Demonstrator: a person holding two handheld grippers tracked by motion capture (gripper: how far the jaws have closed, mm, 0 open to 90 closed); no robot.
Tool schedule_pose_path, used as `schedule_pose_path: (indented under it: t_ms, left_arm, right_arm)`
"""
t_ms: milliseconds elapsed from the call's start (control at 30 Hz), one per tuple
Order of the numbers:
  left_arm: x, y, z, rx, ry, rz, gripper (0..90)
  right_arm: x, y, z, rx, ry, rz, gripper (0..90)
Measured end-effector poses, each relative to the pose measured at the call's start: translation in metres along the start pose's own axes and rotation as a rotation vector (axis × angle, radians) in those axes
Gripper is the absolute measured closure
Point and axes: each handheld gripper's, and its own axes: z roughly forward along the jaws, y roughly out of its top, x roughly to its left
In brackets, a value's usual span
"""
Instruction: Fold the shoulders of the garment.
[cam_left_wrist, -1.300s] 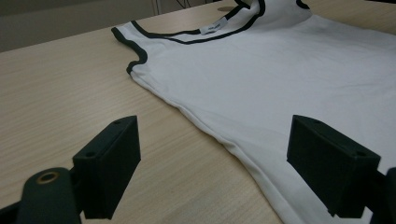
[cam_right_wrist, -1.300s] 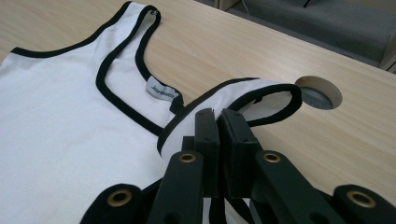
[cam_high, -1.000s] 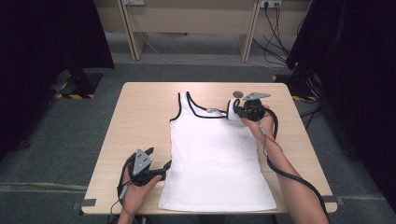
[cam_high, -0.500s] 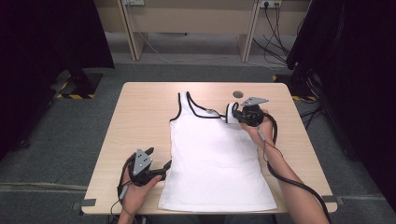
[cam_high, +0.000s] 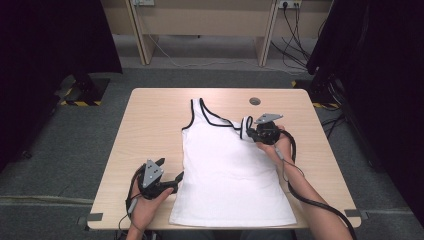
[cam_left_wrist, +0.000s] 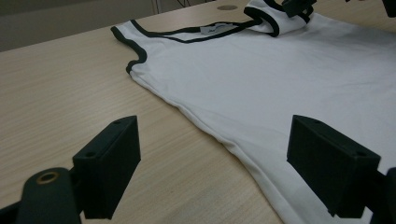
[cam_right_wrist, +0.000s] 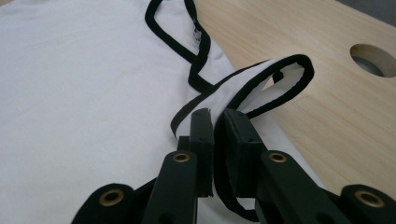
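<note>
- Since a second ago the right tongs (cam_high: 248, 131) have carried the far right shoulder strap (cam_right_wrist: 261, 86) of the shirt inward and lower, folding it back over the chest; the left tongs (cam_high: 176, 178) have kept their place by the near left hem.
- Largest first: a pale wooden rectangular desk (cam_high: 150, 125) carries everything, with a round cable hole (cam_high: 255, 101) near its far edge.
- On it lies a white sleeveless cotton shirt with black trim (cam_high: 225, 170), spread flat, its long axis running from the near edge of the desk toward the far edge, neckline far, hem near.
- The right tongs are nearly shut, pinching the black-trimmed strap between their pads (cam_right_wrist: 201, 135); their jaws have just been easing apart a little, yet cloth is visibly between them in the right gripper view.
- The left tongs stand wide and hold nothing; in the left gripper view the shirt's left side seam (cam_left_wrist: 205, 126) runs between the two black pads (cam_left_wrist: 109, 163), lying on the desk below them.
- Judged from this, the coming move turns on the strap: it lies folded toward the shirt's middle, straight ahead of the right tongs, so the right hand is by far the nearer to lay it down, while the left hand is the nearer to the hem.
</note>
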Motion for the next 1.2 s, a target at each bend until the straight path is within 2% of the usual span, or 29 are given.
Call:
schedule_pose_path:
  t_ms: [67,167,267,433,667,733,900,1200]
  left_arm:
    - [0.0,0.0,0.0,0.0,-0.001,-0.002,16.6]
    - [0.0,0.0,0.0,0.002,-0.001,0.002,16.6]
    - [0.0,0.0,0.0,0.002,0.0,0.001,16.6]
    - [0.0,0.0,0.0,0.003,-0.001,0.0,16.6]
    - [0.0,0.0,0.0,0.002,-0.001,0.001,16.6]
    - [0.0,0.0,0.0,0.002,-0.001,0.0,16.6]
    - [0.0,0.0,0.0,0.002,-0.002,-0.002,16.6]
    - [0.0,0.0,0.0,0.003,-0.002,0.0,16.6]
  right_arm:
    - [-0.002,0.0,-0.001,-0.001,0.002,0.004,79.5]
    - [-0.007,0.003,-0.006,-0.02,0.003,0.038,75.9]
    - [-0.014,0.008,-0.01,-0.034,-0.023,0.07,72.2]
    - [-0.025,0.015,-0.008,0.003,-0.087,0.083,65.2]
    - [-0.05,0.026,-0.003,0.021,-0.104,0.175,55.7]
    - [-0.054,0.028,-0.001,0.037,-0.114,0.187,55.5]
    - [-0.057,0.028,0.011,0.073,-0.1,0.199,56.0]
    - [-0.062,0.019,0.025,0.103,-0.056,0.262,56.4]
